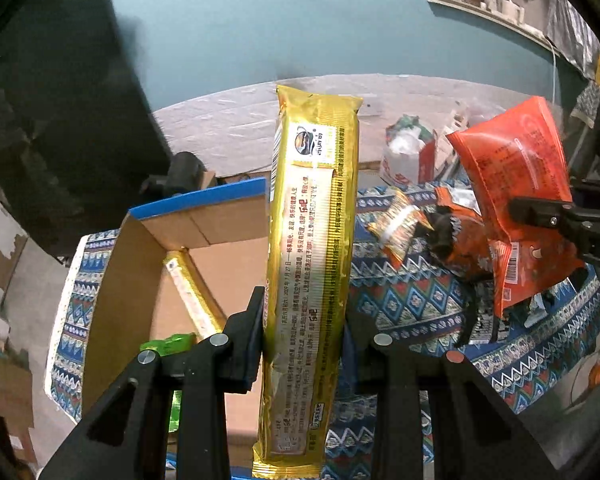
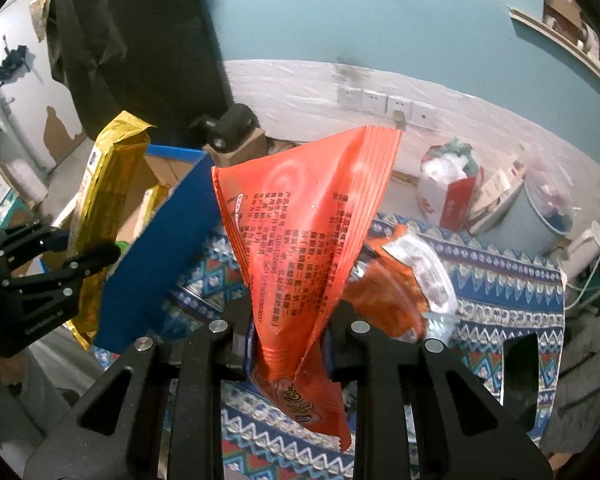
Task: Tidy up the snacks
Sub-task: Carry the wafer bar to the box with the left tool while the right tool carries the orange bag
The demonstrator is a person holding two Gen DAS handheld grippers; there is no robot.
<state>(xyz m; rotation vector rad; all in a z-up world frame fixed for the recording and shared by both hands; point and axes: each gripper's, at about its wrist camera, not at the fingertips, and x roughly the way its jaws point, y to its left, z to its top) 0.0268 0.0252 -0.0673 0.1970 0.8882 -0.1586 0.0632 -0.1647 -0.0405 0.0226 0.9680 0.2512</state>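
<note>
My left gripper (image 1: 302,320) is shut on a long gold cracker packet (image 1: 314,240), held upright just right of an open cardboard box with blue outer walls (image 1: 204,224). The left gripper (image 2: 80,248) and its gold packet (image 2: 104,200) also show in the right wrist view. A second gold packet (image 1: 188,288) and a green wrapper (image 1: 168,344) lie inside the box. My right gripper (image 2: 288,332) is shut on an orange snack bag (image 2: 300,232), held above the table; this bag (image 1: 516,192) also shows in the left wrist view.
Several orange and striped snack packets (image 1: 432,236) lie on the patterned blue tablecloth (image 1: 412,300). A white-and-red bag (image 2: 448,184) and a grey bin (image 2: 540,216) stand behind the table. A dark cloth (image 2: 140,40) hangs at the back left.
</note>
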